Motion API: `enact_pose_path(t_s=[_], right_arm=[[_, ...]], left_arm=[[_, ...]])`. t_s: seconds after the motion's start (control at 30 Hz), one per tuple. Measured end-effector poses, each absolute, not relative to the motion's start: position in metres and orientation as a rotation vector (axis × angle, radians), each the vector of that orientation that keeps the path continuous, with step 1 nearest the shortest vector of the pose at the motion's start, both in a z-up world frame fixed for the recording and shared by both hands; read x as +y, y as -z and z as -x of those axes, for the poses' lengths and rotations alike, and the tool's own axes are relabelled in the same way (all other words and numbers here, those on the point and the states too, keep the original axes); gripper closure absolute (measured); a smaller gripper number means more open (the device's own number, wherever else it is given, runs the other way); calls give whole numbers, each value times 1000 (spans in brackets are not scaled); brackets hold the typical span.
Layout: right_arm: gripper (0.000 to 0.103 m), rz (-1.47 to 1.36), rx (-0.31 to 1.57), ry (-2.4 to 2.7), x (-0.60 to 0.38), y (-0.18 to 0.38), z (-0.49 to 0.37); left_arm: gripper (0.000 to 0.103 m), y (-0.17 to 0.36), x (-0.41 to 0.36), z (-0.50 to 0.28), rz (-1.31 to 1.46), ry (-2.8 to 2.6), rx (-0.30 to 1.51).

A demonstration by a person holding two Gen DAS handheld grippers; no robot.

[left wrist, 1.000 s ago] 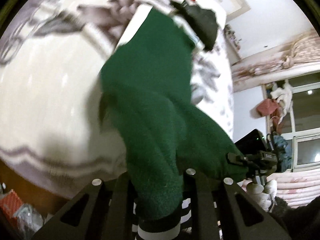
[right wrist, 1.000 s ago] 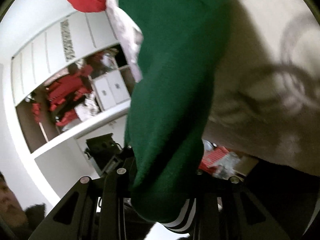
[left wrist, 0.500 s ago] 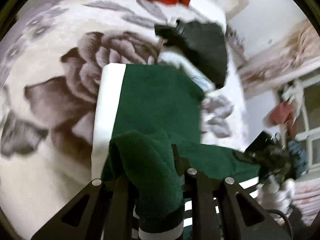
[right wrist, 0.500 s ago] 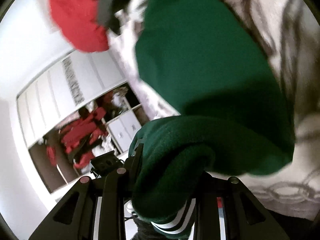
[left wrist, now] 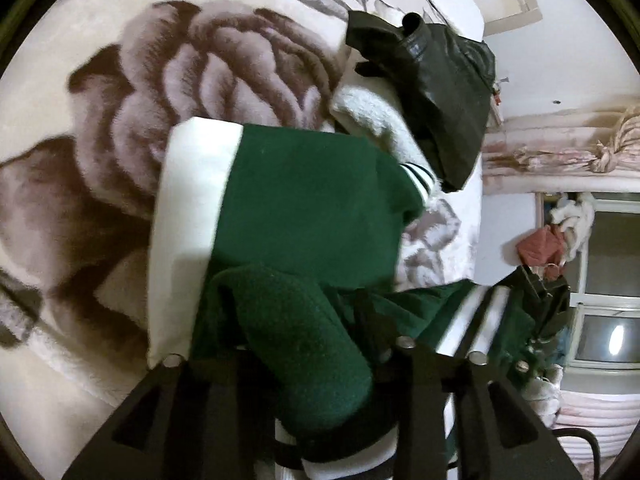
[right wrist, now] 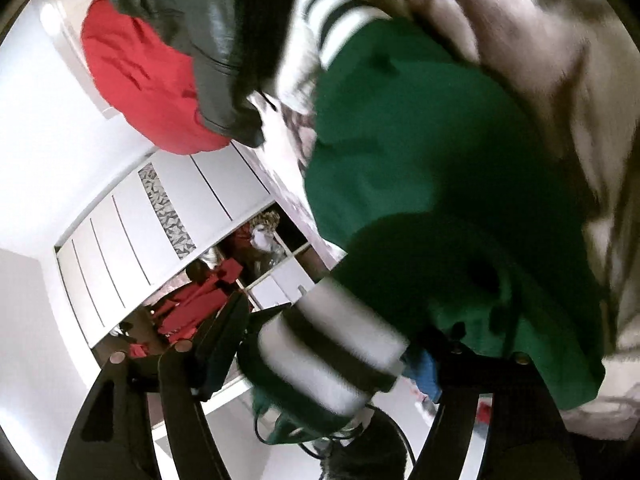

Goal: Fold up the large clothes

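A green jacket (left wrist: 304, 200) with a white sleeve (left wrist: 188, 216) and striped ribbed cuffs lies folded on the floral blanket (left wrist: 120, 100). My left gripper (left wrist: 296, 344) is shut on a thick fold of the green fabric, low over the folded part. In the right wrist view the same jacket (right wrist: 420, 152) fills the frame. My right gripper (right wrist: 320, 360) has spread fingers, and the striped hem (right wrist: 328, 344) lies loose between them.
A black leather garment (left wrist: 436, 80) and a white fleece piece (left wrist: 376, 120) lie just beyond the jacket. A red garment (right wrist: 140, 76) lies further back. A wardrobe (right wrist: 132, 232) and a window (left wrist: 608, 280) stand past the bed's edges.
Both grippers carried the jacket's lower end forward and down over its upper part, folding it. The right gripper has opened and let go of the hem.
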State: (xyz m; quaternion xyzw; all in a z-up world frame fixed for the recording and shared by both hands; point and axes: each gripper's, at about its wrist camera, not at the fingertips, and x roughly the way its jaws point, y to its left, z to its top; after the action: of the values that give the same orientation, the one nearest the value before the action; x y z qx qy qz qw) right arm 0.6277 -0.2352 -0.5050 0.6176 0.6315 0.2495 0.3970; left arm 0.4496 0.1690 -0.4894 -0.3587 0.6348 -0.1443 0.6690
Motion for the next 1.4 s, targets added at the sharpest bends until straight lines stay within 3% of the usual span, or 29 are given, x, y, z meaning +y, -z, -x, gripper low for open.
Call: enact_pose_path(t_s=[0.03, 0.1, 0.23, 0.43, 0.63, 0.77, 0.83, 1.07, 1.1, 1.13, 1.2, 1.23, 1.4], right_arm=[[20, -1552, 1575, -638, -237, 499, -632], [19, -1559, 1500, -654, -244, 489, -638], [19, -1480, 1419, -658, -259, 467, -653], [8, -964, 1407, -576, -276, 435, -650], [7, -602, 1555, -597, -258, 508, -641], [6, -655, 1582, -720, -242, 565, -662], [1, -662, 1586, -786, -228, 587, -678], [0, -699, 1647, -905, -201, 604, -714], [9, -696, 1631, -911, -199, 601, -712], [28, -702, 1619, -906, -198, 599, -709], [52, -756, 1613, -843, -206, 597, -703], [60, -811, 1605, -796, -215, 595, -698], [68, -1145, 1525, -607, -276, 575, -636]], left_arm=[[30, 487, 172, -451, 864, 351, 1410], [21, 475, 186, -453, 957, 365, 1331], [17, 421, 211, -459, 821, 275, 1134], [17, 387, 212, -419, 435, -48, 1042], [17, 447, 218, -320, 256, -398, 1106], [17, 505, 228, -251, 367, -578, 1236], [17, 522, 229, -228, 424, -623, 1270], [17, 547, 217, -186, 545, -717, 1308], [17, 546, 214, -185, 534, -722, 1310], [17, 546, 211, -184, 526, -723, 1312], [17, 540, 207, -184, 506, -728, 1312], [17, 536, 206, -184, 500, -729, 1308], [17, 502, 209, -189, 478, -734, 1266]])
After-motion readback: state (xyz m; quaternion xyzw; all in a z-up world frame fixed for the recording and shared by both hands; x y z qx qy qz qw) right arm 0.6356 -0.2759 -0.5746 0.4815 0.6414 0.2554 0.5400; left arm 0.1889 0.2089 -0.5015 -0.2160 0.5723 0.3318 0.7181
